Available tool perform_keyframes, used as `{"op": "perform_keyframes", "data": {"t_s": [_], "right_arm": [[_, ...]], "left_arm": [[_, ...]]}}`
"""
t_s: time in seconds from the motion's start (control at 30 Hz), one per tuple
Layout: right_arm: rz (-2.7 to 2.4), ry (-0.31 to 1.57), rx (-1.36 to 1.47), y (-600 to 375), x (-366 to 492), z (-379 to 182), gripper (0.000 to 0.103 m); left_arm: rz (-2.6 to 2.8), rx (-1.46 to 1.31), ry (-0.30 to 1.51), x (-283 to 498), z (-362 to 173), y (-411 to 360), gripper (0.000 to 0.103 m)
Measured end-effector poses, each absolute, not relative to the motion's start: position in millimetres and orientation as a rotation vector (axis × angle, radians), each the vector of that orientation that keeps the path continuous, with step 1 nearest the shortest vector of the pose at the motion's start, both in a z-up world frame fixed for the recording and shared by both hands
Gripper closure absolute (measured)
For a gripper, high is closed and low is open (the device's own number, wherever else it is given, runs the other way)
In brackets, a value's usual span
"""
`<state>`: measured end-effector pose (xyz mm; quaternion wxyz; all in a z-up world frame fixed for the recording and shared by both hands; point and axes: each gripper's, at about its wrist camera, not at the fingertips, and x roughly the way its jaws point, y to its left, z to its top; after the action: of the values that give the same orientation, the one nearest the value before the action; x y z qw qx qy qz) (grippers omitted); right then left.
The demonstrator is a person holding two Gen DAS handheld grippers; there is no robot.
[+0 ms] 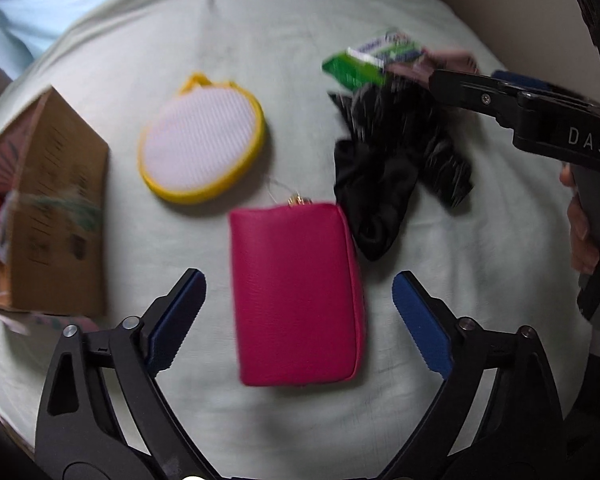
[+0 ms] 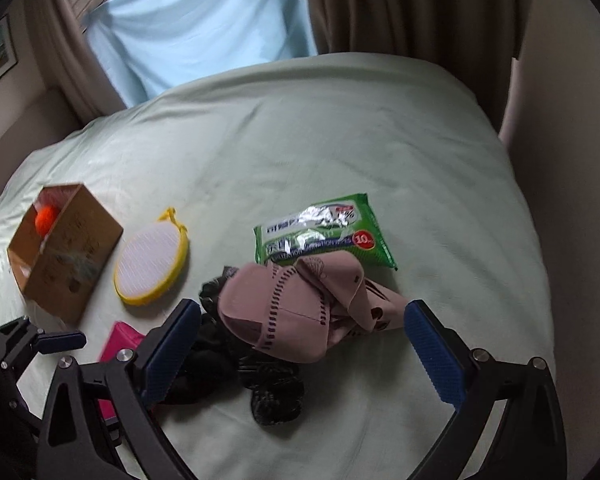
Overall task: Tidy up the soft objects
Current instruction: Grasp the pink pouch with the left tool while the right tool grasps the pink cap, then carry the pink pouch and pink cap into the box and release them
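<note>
Here, a pink pouch point(image 1: 296, 296) lies flat on the bed point(image 1: 300, 40), in the gap between the pads of the left tool point(image 1: 300, 320), which stands wide and holds nothing. Just beside the pouch sits a crumpled black cloth point(image 1: 392, 168), and on it a folded pink garment point(image 2: 300, 312), framed by the right tool point(image 2: 304, 344), also wide and empty. A green wipes pack point(image 2: 324, 232) touches the garment on its far side. Towards the bed's left edge lie a yellow-rimmed round pad point(image 1: 204, 140) and an open cardboard box point(image 2: 68, 244) with an orange ball point(image 2: 46, 214) inside.
</note>
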<state>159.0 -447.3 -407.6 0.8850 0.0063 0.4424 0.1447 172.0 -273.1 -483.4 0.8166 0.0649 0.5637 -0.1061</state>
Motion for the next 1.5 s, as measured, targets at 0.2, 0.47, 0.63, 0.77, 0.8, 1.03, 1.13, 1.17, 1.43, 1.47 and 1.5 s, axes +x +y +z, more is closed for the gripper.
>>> {"op": "perform_keyframes", "data": {"t_s": [0.2, 0.47, 0.63, 0.77, 0.8, 1.03, 1.13, 1.17, 1.43, 1.47, 1.5], "right_arm": [[0.35, 0.917, -0.044, -454.0, 168.5, -428.9, 0.002], [0.399, 0.937, 0.032, -470.3, 187.6, -434.2, 0.035], [0.43, 0.932, 0.101, -473.5, 193.4, -430.5, 0.041], [0.451, 0.909, 0.148, -476.3, 194.9, -420.9, 0.041], [0.444, 0.917, 0.148, -475.7, 197.1, -420.3, 0.041], [0.463, 0.941, 0.093, -464.4, 204.5, -427.7, 0.074], [0.465, 0.94, 0.046, -457.6, 201.7, -427.3, 0.08], [0.463, 0.939, 0.032, -456.0, 200.6, -426.5, 0.081], [0.43, 0.929, 0.059, -458.9, 188.4, -417.5, 0.086], [0.422, 0.926, 0.063, -459.8, 186.5, -414.6, 0.086], [0.413, 0.921, 0.065, -460.3, 184.8, -411.7, 0.086]], "left_arm": [[-0.218, 0.133, 1.25, 173.7, -511.0, -276.0, 0.025], [-0.222, 0.117, 1.263, 178.0, -519.4, -271.2, 0.036], [-0.23, 0.125, 1.268, 177.5, -517.0, -272.9, 0.039], [-0.235, 0.121, 1.276, 181.3, -517.4, -272.6, 0.039], [-0.237, 0.124, 1.276, 182.3, -517.1, -272.8, 0.039], [-0.245, 0.137, 1.256, 195.1, -514.3, -272.5, 0.052], [-0.249, 0.147, 1.244, 197.9, -511.1, -275.8, 0.056], [-0.249, 0.147, 1.243, 199.4, -510.2, -275.3, 0.057], [-0.254, 0.119, 1.225, 195.7, -492.3, -268.3, 0.064], [-0.251, 0.11, 1.225, 196.2, -489.1, -266.0, 0.064], [-0.248, 0.103, 1.223, 196.2, -485.6, -264.2, 0.064]]}}
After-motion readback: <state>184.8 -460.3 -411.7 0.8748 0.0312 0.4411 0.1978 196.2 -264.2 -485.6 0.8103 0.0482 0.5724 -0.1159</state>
